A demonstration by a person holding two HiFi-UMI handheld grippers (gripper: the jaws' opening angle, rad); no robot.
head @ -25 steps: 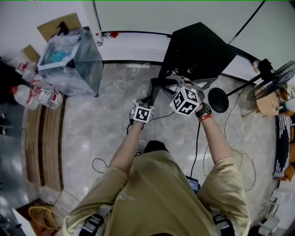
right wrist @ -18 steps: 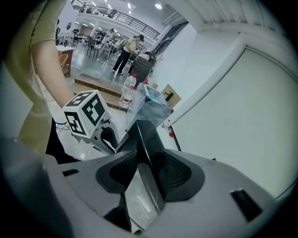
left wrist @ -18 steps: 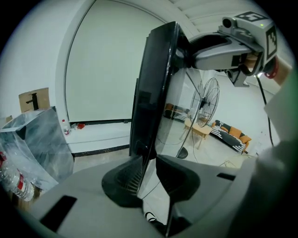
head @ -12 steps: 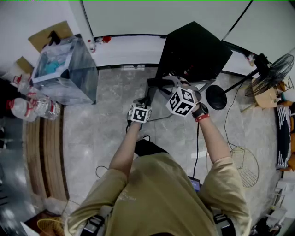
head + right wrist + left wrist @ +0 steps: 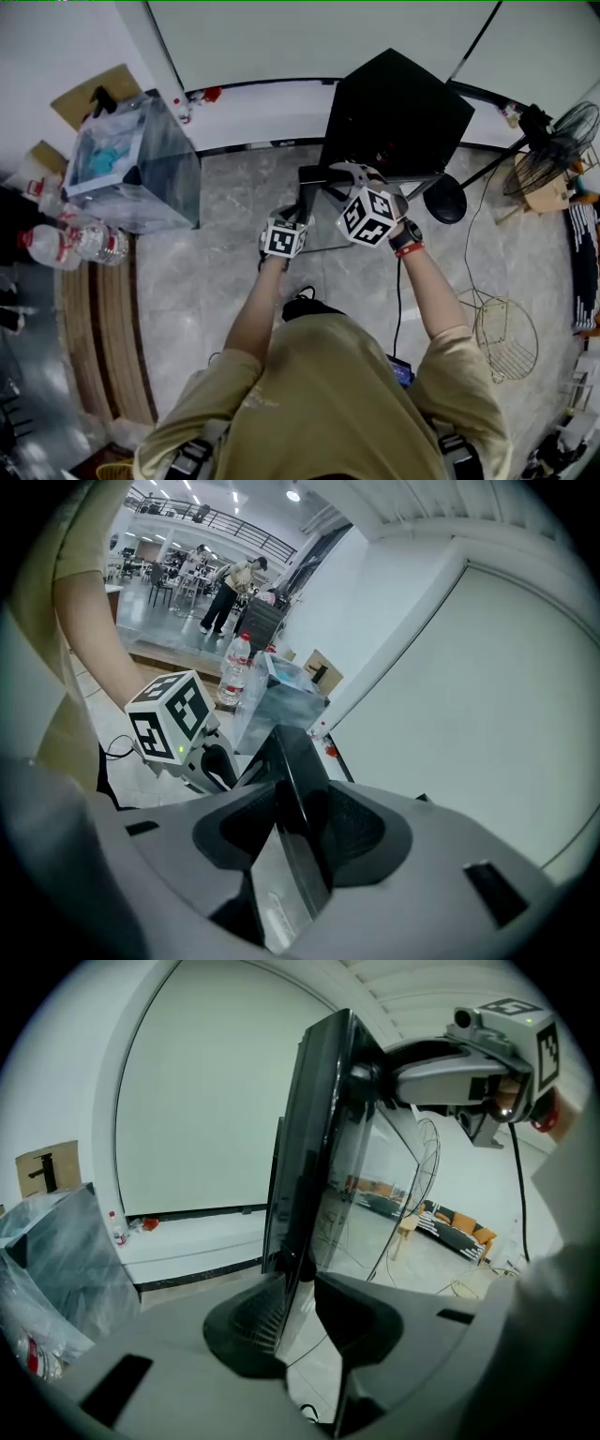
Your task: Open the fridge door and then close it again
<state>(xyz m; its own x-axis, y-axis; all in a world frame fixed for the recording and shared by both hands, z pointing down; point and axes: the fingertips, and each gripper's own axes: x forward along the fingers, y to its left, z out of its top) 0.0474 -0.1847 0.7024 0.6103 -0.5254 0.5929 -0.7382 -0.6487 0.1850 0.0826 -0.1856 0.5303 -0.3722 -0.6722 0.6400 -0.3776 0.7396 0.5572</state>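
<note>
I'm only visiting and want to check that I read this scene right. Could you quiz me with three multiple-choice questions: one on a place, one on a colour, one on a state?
1. In the head view, where does the fan stand relative to the fridge?
A. to its left
B. to its right
C. on top of it

2. What colour is the fridge?
A. white
B. red
C. black

3. How is the door of the fridge?
A. shut
B. open
C. taken off and lying on the floor

Answers:
1 B: the fan is near the picture's right edge, past the fridge.
2 C: its body and door are both black.
3 B: the door stands out from the fridge, its edge gripped by the left gripper and the right gripper.
</note>
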